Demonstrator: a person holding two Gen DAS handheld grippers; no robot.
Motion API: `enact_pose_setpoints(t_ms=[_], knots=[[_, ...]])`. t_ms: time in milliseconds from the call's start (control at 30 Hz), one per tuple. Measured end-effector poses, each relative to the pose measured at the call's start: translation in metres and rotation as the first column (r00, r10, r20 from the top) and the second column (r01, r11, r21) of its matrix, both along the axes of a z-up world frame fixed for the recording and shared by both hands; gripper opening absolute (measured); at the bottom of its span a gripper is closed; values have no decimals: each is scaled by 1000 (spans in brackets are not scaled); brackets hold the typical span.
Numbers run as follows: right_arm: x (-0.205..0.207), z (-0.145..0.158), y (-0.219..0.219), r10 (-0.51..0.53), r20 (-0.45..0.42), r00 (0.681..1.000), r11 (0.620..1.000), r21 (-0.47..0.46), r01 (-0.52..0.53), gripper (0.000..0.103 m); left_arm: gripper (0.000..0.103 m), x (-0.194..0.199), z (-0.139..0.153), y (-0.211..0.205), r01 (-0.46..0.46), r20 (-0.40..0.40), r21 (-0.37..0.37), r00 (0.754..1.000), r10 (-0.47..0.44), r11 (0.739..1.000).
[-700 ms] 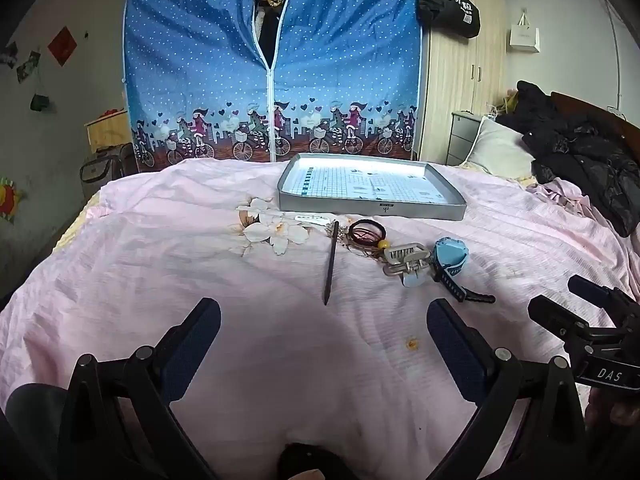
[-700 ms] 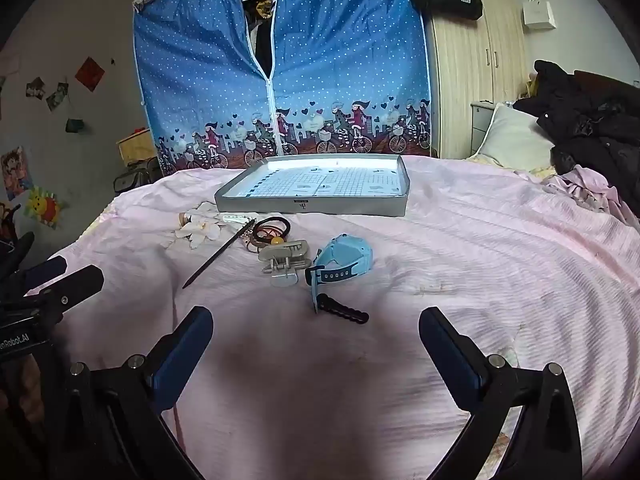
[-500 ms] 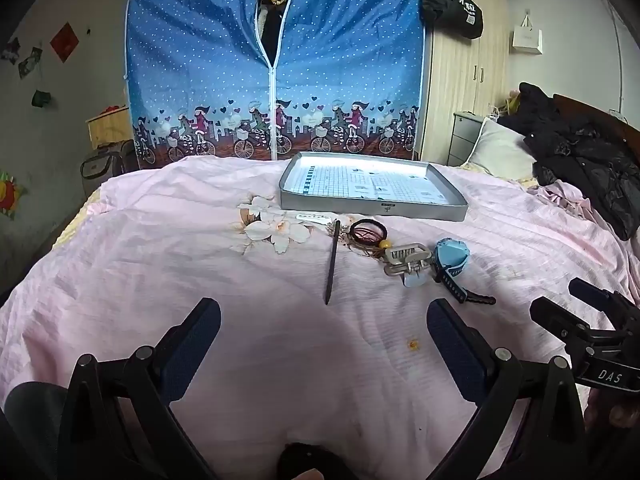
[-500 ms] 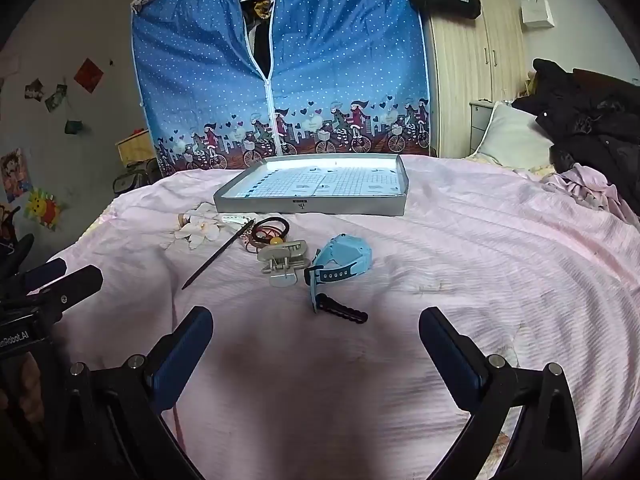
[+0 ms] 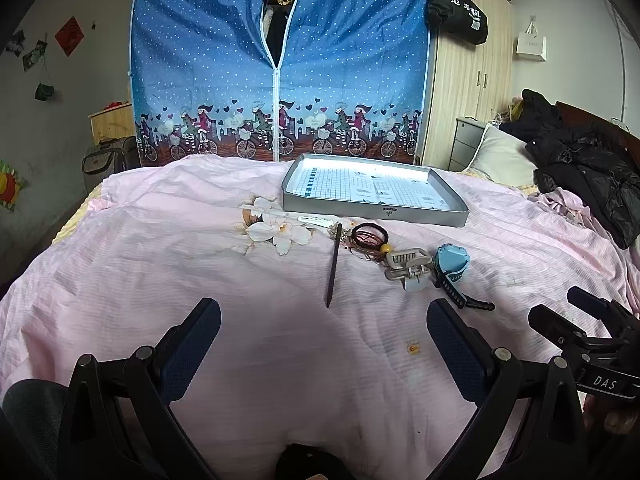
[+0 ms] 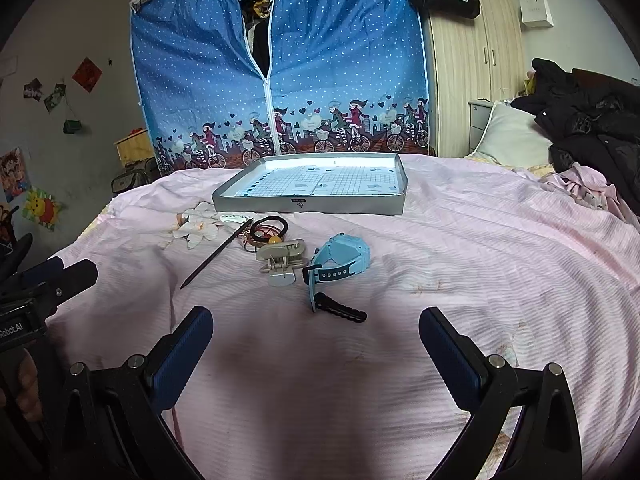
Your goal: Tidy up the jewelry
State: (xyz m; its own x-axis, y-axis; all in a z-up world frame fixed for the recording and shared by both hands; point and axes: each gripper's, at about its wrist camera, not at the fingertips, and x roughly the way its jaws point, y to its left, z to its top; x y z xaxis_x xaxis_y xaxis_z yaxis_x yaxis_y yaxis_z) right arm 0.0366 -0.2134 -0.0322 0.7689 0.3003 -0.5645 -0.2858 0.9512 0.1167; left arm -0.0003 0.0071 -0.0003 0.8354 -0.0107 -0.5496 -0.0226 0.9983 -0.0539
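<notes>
Pink striped bedspread (image 5: pixel 168 264) carrying a loose row of small items, listed left to right. Printed white flower (image 5: pixel 276 230) on the cloth, with a pale flat clip (image 5: pixel 316 219) just beside it. Slim dark hair stick (image 5: pixel 333 264), straight and tapered. Coiled black and red hair ties (image 5: pixel 370 237) with an amber bead, touching a beige ridged claw clip (image 5: pixel 408 266). Light blue plastic watch (image 6: pixel 340 260) with a black scalloped strap, lying on its side just beside the claw clip. Behind the row lies a shallow grey rectangular tray (image 5: pixel 376 213) lined with gridded paper. Left gripper (image 5: pixel 324 344) and right gripper (image 6: pixel 316 350) hover low over bare cloth, jaws spread wide, nothing held. Against the earlier frames the items are unmoved; both views have shifted only slightly.
</notes>
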Motion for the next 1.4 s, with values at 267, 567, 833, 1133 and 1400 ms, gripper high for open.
enact_pose_setpoints(t_ms=[267,567,833,1133,1400], knots=[[-1,-2,-1,-4,0,1000,1000,2,4,103,101,-2,3,-4,9,19,8,1000,-9,1000],[-1,-2,-1,-3,0,1000,1000,3,3,103,101,-2,3,-6,13,23,22,1000,-14,1000],[-1,-1,-1,-3,-1,1000,1000,3,3,103,101,-2,3,-5,11,23,21,1000,-11,1000],[-1,-1,-1,-3,-1,1000,1000,4,3,103,101,-2,3,-6,15,21,16,1000,-16,1000],[-1,-1,-2,-5,-2,1000,1000,5,5,103,101,-3,4,-6,14,22,16,1000,-14,1000]])
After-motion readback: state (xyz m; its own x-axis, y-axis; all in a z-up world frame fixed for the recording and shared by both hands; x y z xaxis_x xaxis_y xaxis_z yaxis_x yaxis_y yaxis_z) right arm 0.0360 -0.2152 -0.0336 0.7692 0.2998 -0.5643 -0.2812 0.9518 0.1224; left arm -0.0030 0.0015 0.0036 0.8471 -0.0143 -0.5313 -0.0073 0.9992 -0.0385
